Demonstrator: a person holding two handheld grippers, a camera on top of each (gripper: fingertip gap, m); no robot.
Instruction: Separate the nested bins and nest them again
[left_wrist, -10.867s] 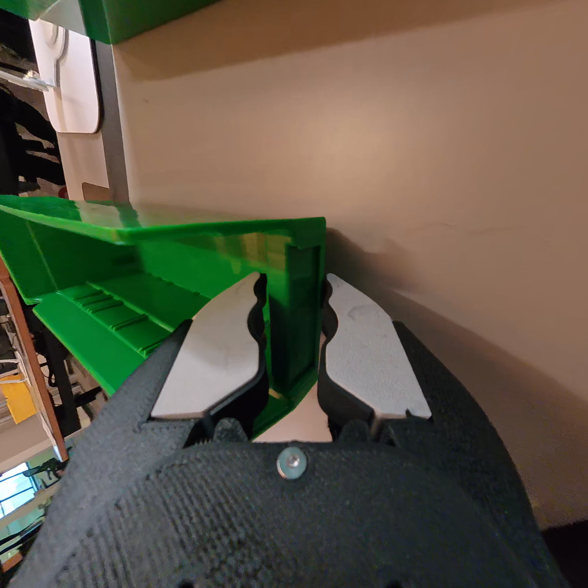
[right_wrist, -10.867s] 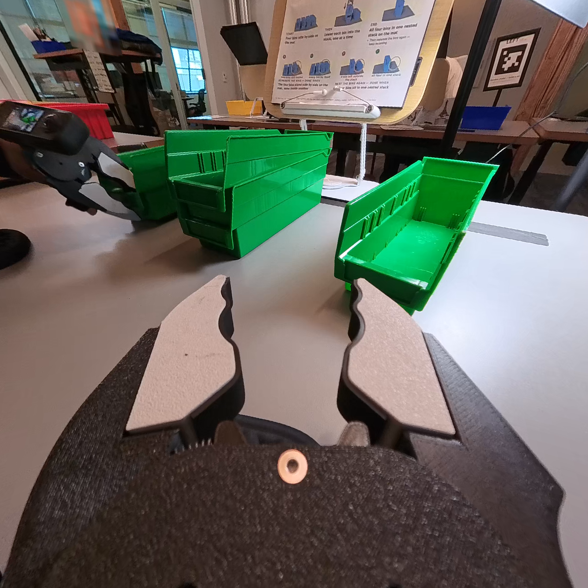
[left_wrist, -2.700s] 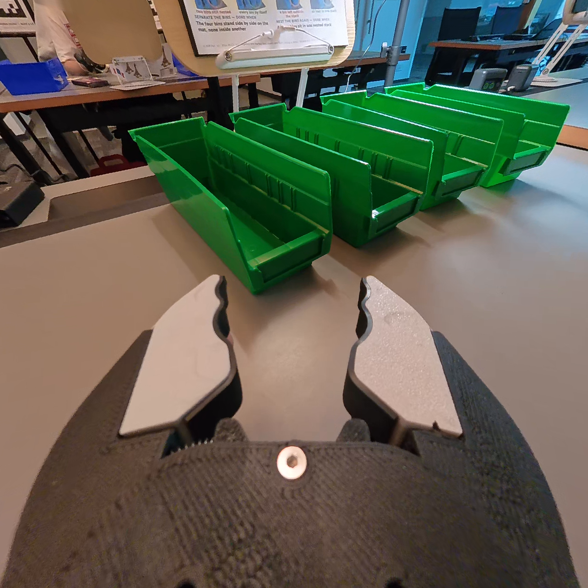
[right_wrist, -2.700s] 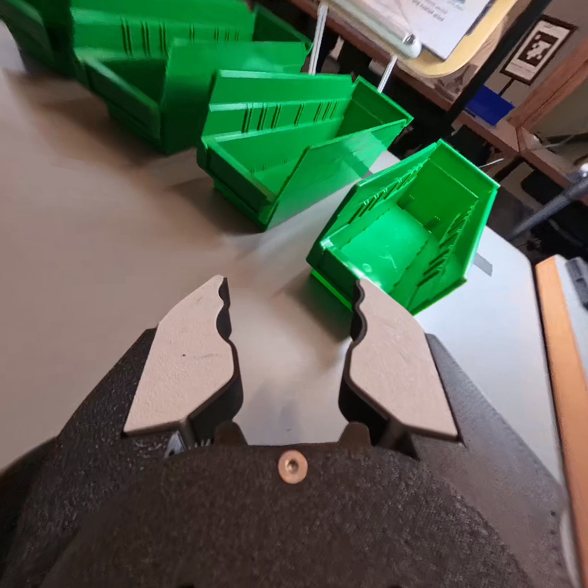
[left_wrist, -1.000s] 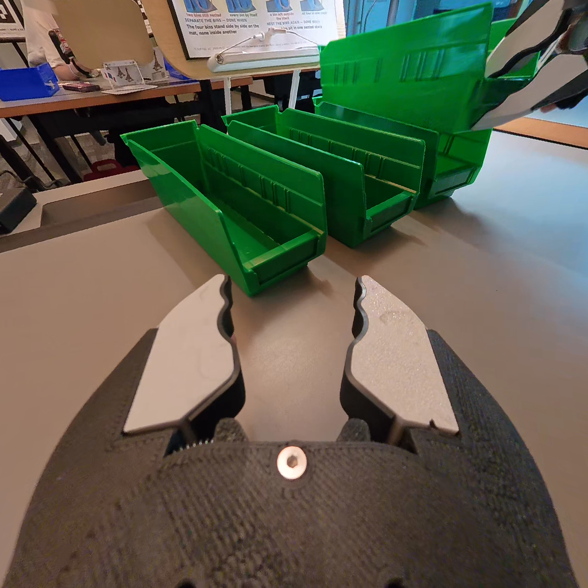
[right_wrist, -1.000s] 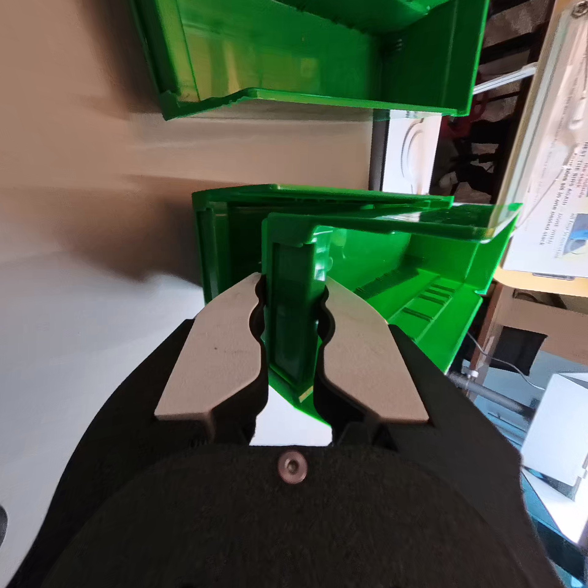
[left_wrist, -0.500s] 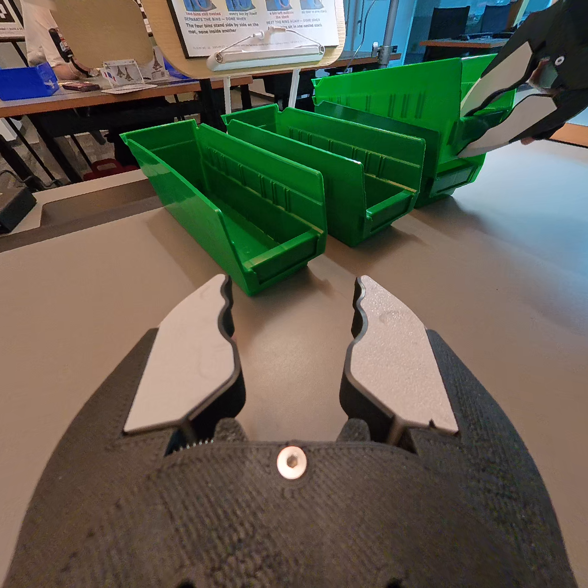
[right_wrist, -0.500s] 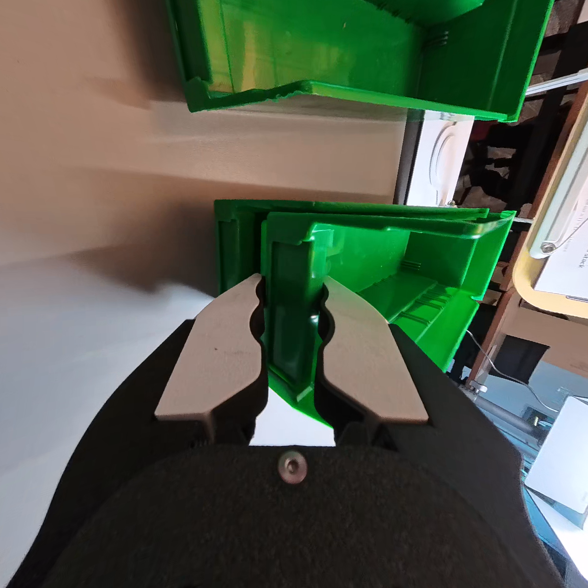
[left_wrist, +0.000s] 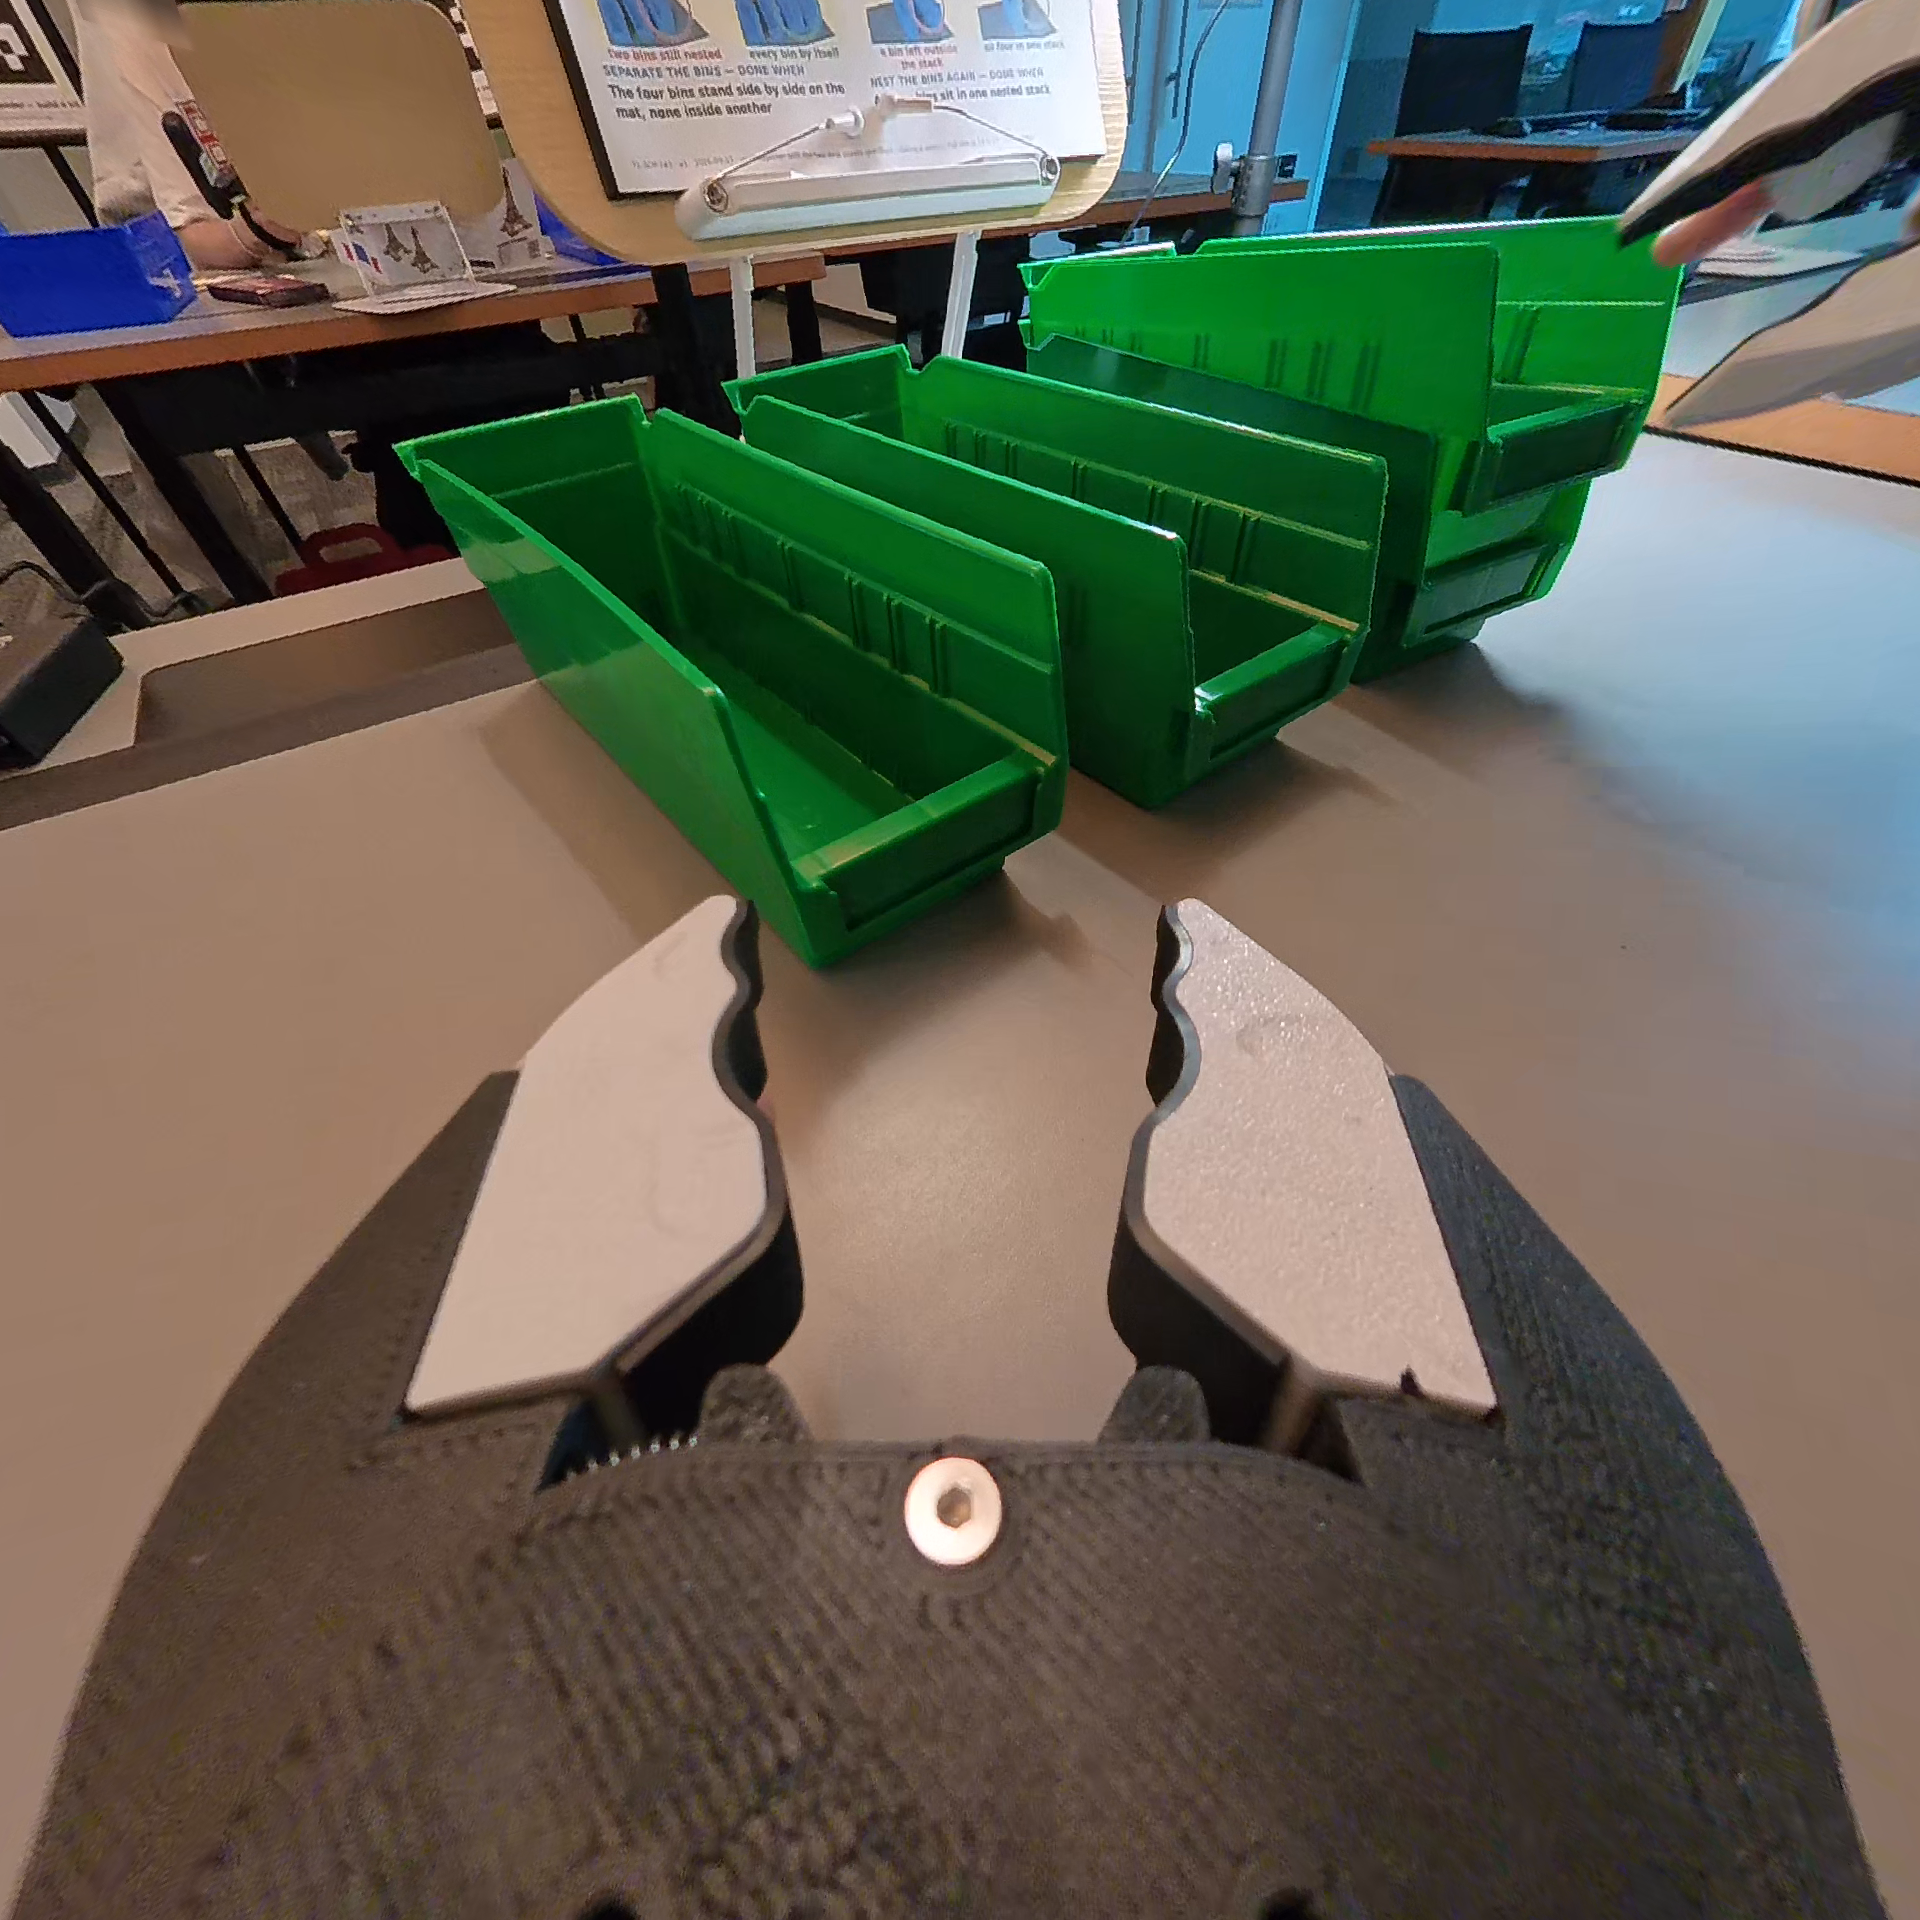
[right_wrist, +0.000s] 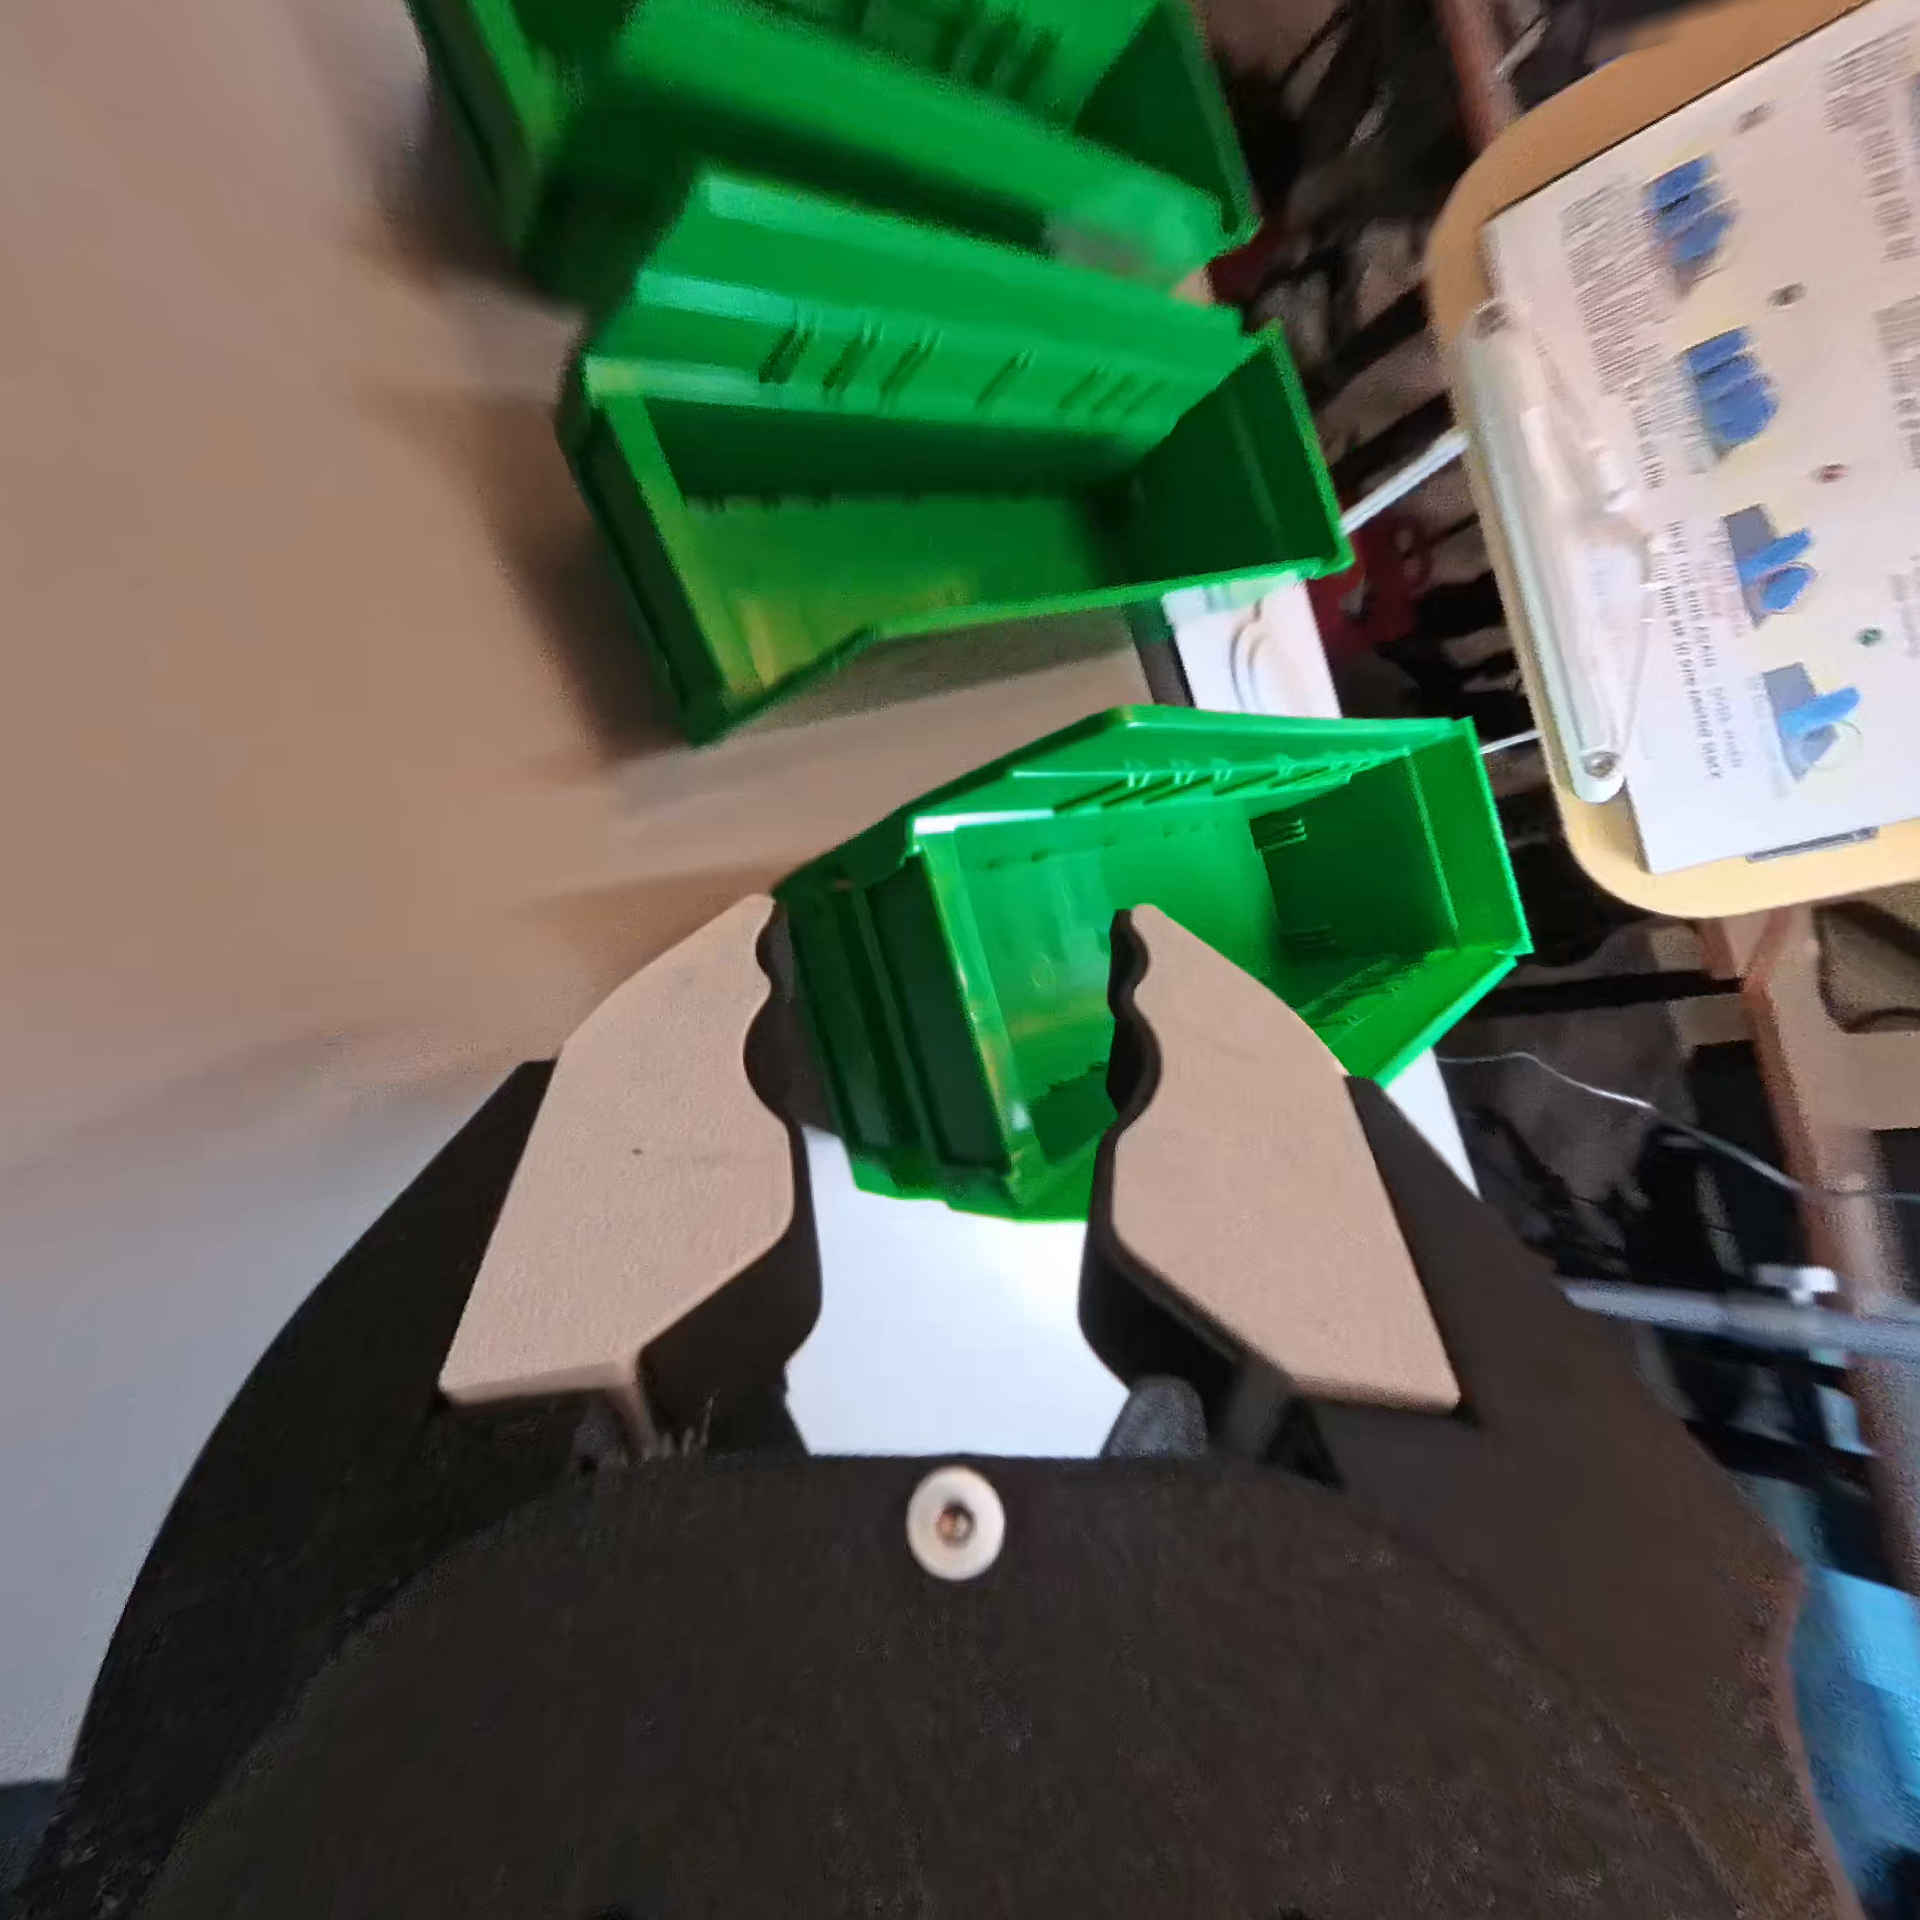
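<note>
hovering low over the grey table (left_wrist: 1558, 1039), the left gripper (left_wrist: 951, 997) has its jaws spread wide with nothing between them; it points level toward the near end of the closest bin (left_wrist: 748, 665), which lies just above its fingertips in the centre of the frame. a second bin (left_wrist: 1091, 582) stands alone just to the right of that one.

in the right wrist view the right gripper (right_wrist: 940, 997) is rolled sideways, so the table reads as a vertical plane on the left of the frame. its jaws are also apart, straddling the front lip of the nested pair (right_wrist: 1143, 935) at frame centre without visibly touching it; the view is smeared with motion. in the left wrist view this gripper shows at the upper right corner, just above the stack's raised end.

that nested pair (left_wrist: 1455, 416), in the upper right of the left view, has one bin sitting inside another, the upper one riding slightly high. so the separating looks done and the re-nesting is begun: one bin is in, and by my reading two singles are left to lift into the stack. an instruction board (left_wrist: 831, 83) stands behind the bins at the top of the frame.
</note>
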